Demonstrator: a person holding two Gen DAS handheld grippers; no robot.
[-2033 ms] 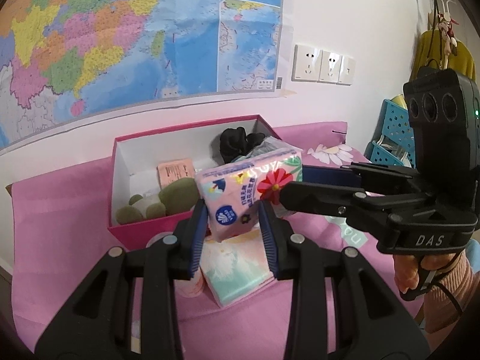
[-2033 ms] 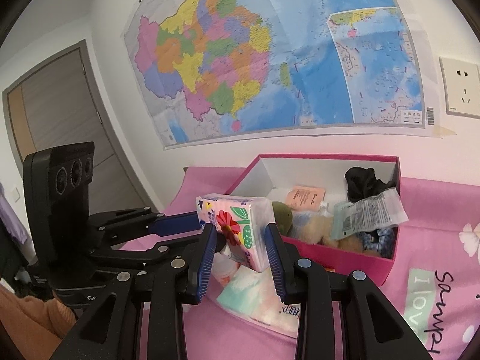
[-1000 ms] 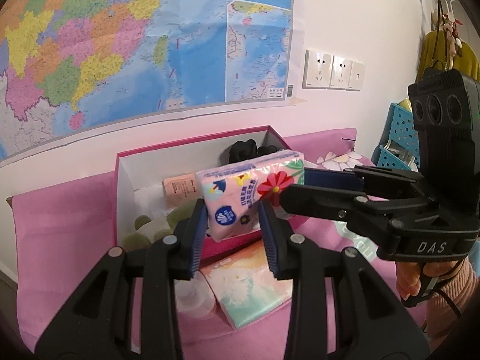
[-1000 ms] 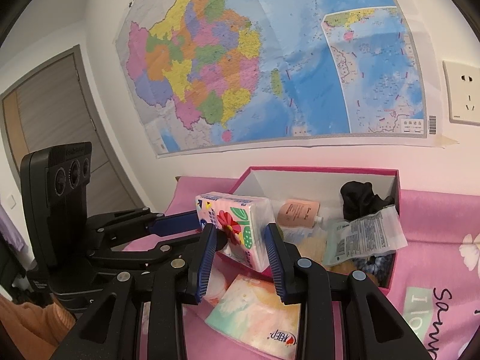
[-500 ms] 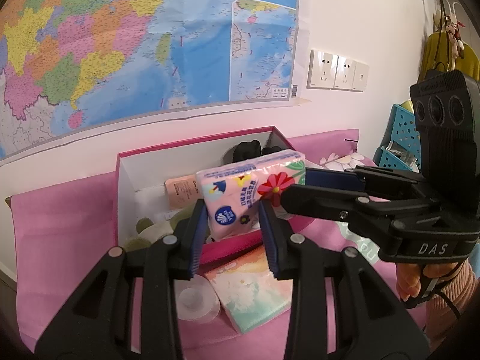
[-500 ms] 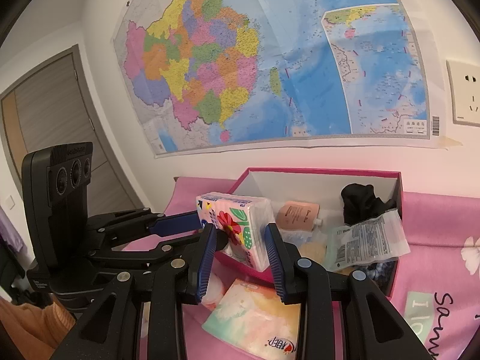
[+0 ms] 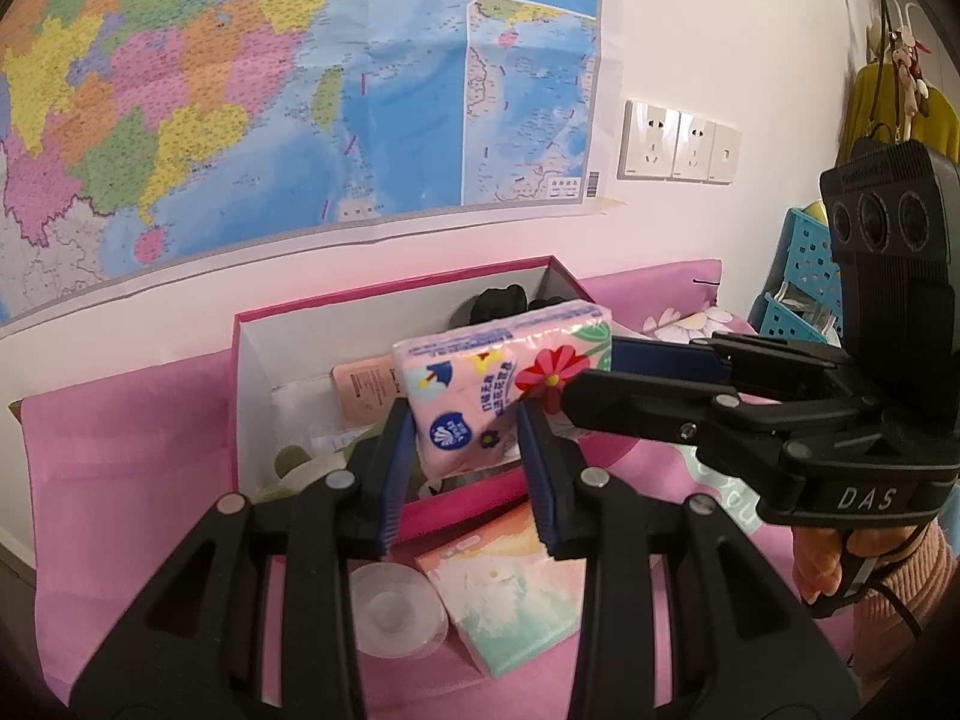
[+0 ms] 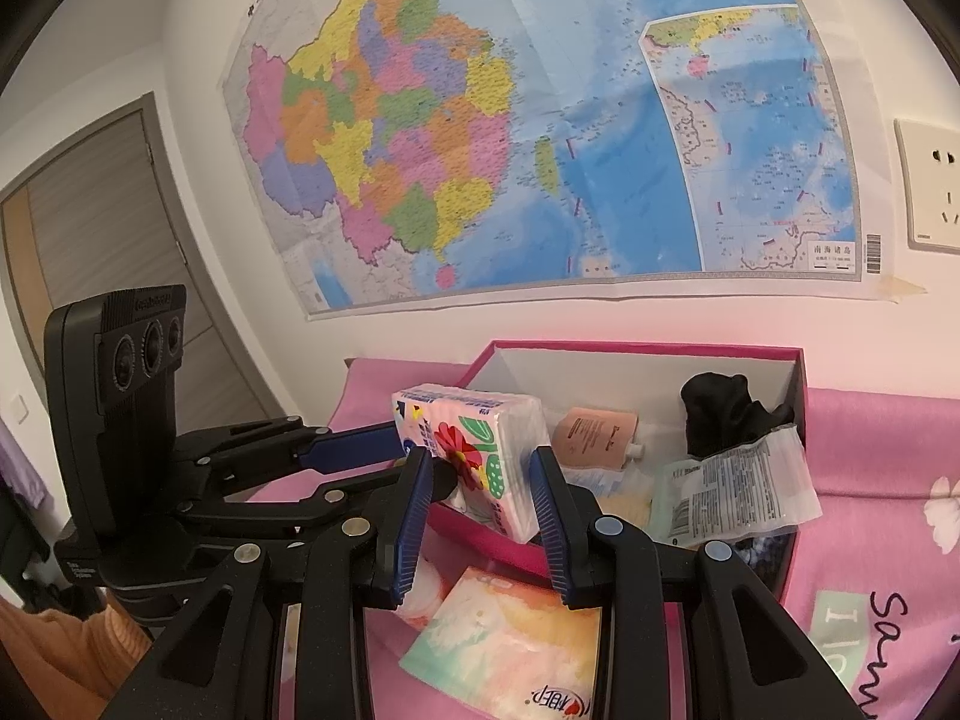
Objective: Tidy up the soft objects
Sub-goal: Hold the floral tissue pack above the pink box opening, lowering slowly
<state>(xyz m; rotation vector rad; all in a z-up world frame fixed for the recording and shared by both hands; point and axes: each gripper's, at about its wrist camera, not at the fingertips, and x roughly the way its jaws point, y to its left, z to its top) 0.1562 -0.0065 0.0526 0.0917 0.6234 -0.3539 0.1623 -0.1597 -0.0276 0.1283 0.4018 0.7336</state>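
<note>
Your tissue pack [image 7: 504, 384] is pink with a red flower, blue logo and green leaf print. Box [image 7: 336, 315]: magenta outside, white inside. Cover [image 7: 120, 450] is pink, with white daisies at the right. Second pack [image 7: 510, 600] is peach fading to mint. Black cloth [image 8: 729, 414] in the box corner. Both grippers are black with blue pads [image 7: 396, 474]. Wall map [image 8: 540, 120]: blue sea, multicoloured regions.

I see pink tissue pack [image 7: 504, 384], floral print, airborne and tilted above pink box [image 7: 252, 396] front wall. Second pack [image 8: 510, 642], pastel, flat on pink cloth before box. Box open, holding black fabric [image 8: 726, 414], plush, sachets.
</note>
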